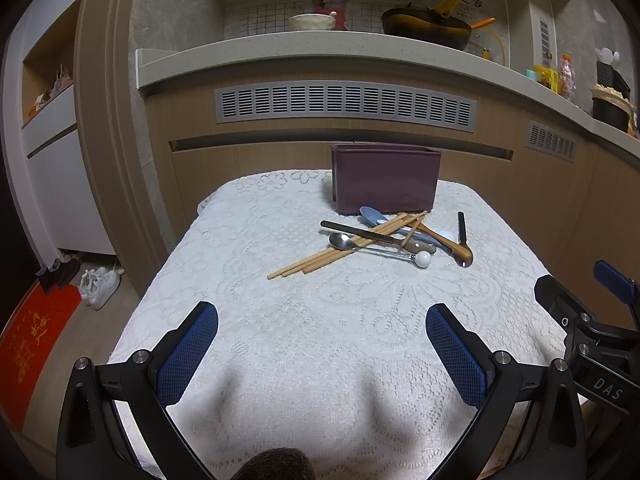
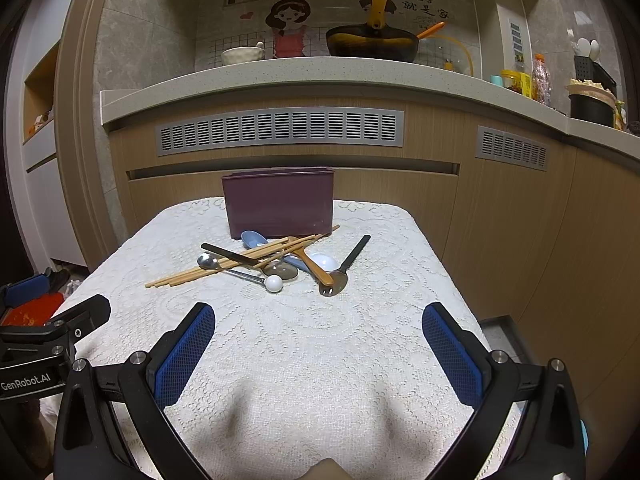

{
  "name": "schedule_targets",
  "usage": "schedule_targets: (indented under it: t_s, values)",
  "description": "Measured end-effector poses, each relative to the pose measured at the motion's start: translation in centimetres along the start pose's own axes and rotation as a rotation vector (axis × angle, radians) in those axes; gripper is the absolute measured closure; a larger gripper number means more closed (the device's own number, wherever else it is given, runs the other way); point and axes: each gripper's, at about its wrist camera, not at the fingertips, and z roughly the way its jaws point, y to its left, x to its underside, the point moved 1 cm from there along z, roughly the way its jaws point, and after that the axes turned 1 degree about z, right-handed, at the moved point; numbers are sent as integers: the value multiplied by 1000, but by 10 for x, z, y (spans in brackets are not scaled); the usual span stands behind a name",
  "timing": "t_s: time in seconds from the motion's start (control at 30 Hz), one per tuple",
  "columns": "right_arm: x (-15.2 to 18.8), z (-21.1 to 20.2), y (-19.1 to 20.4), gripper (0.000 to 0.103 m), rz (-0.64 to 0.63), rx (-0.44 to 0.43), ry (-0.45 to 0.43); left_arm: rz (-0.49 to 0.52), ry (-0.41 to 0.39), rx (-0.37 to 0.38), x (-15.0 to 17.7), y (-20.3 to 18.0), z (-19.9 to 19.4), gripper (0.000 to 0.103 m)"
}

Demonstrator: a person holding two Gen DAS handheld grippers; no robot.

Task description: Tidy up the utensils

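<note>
small table (image 2: 360, 360) under a white lace cloth, set against wood-grain kitchen cabinets (image 2: 500, 240). grey vent grilles (image 2: 280, 130) in the cabinet front below a pale speckled counter (image 2: 280, 74). on the counter a dark wok (image 2: 372, 46) with a yellow handle, a white bowl (image 2: 242, 55), bottles (image 2: 540, 76) far right. grey tiled wall with cartoon stickers (image 2: 288, 28). left side: white shelving (image 1: 52, 120), white sneakers (image 1: 98, 286) and a red mat (image 1: 32, 344) on the floor. dim indoor light.

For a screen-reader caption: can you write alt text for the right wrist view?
Open right gripper hovers above a white lace tablecloth, empty. Ahead, chopsticks, spoons and a black-handled fork lie jumbled before a purple box; the left gripper shows at the left edge.
</note>
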Motion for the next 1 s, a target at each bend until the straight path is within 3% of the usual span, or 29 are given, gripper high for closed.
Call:
schedule_targets:
  t_s: [1.0]
  values:
    - [0,1,0,0,1,-1,0,0,2,-1,0,-1,0,0]
